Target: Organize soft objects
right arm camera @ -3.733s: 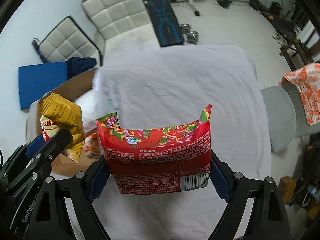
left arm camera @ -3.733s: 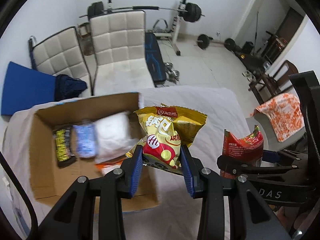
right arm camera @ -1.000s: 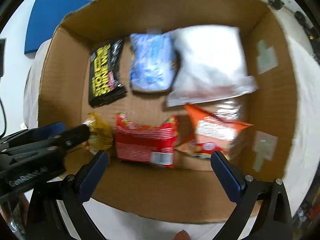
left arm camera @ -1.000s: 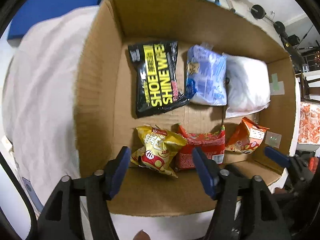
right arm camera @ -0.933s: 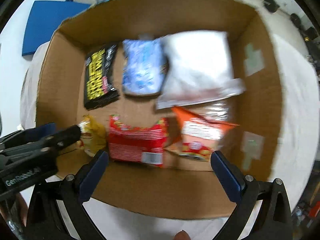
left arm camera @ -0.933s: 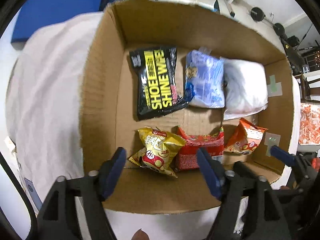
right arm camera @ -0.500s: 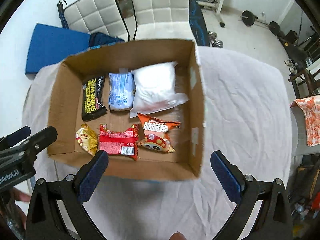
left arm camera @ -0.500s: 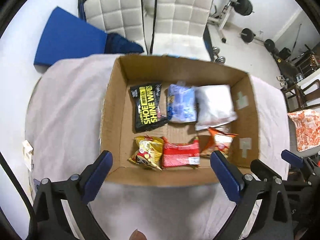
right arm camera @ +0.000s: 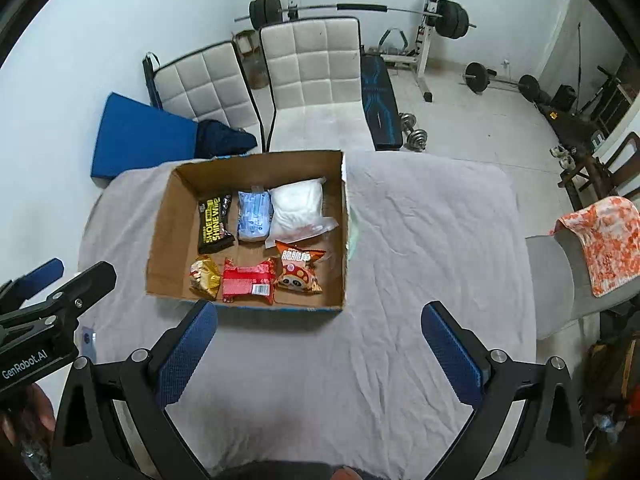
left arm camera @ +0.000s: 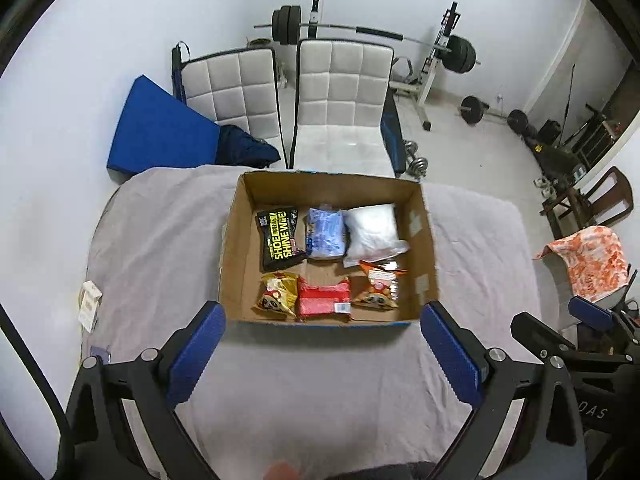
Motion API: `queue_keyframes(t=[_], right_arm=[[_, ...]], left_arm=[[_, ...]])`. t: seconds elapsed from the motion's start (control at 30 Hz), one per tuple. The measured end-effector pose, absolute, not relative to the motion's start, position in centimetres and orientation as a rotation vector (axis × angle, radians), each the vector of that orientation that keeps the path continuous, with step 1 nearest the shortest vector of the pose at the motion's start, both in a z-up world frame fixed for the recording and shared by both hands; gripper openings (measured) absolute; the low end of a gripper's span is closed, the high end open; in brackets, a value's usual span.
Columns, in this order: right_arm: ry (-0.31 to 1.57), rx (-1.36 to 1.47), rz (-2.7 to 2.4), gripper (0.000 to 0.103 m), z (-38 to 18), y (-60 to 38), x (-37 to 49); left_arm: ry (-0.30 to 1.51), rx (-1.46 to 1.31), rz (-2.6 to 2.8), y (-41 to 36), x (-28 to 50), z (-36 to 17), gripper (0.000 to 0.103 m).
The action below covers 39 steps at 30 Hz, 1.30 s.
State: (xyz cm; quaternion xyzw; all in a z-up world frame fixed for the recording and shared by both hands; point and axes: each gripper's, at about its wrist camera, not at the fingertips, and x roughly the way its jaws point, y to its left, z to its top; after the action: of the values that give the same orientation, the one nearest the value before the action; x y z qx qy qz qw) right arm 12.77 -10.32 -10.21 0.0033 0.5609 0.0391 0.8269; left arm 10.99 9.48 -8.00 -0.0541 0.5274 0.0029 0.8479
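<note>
An open cardboard box (left arm camera: 236,248) (right arm camera: 160,240) stands on the cloth-covered table. Inside lie a black shoe-wipe pack (left arm camera: 280,240) (right arm camera: 214,224), a blue pack (left arm camera: 326,234) (right arm camera: 254,216), a white bag (left arm camera: 374,230) (right arm camera: 298,206), a yellow snack bag (left arm camera: 276,294) (right arm camera: 205,276), a red snack bag (left arm camera: 323,296) (right arm camera: 248,280) and an orange snack bag (left arm camera: 378,290) (right arm camera: 299,268). My left gripper (left arm camera: 322,354) is open and empty, high above the table in front of the box. My right gripper (right arm camera: 320,350) is open and empty, to the right of the box.
The grey cloth (right arm camera: 420,240) covers the table. Two white padded chairs (left arm camera: 340,92) stand behind it, with a blue mat (left arm camera: 160,132) and weight gear on the floor. A chair with an orange towel (right arm camera: 600,236) is at the right. A small card (left arm camera: 89,300) lies at the table's left edge.
Both grippers let go of their snack bags in the box, then rose and pulled back from it. The box now looks small and the whole table shows.
</note>
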Motion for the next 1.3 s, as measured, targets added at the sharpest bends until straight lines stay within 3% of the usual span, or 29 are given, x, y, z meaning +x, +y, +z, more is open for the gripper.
queue_keyframes(t=[0.6,1.3], right_arm=[[1.035,0.003,0.079,0.103,1.2,-13.3,5.8],[1.029,0.0,0.059,0.103,1.8,-14.0,4.7]], left_arm=[[0.994,-0.081,0.034,8.3,5.8,-0.9,0.1],[0.981,-0.064,0.06,7.1,4.2,-0.5,0.1]])
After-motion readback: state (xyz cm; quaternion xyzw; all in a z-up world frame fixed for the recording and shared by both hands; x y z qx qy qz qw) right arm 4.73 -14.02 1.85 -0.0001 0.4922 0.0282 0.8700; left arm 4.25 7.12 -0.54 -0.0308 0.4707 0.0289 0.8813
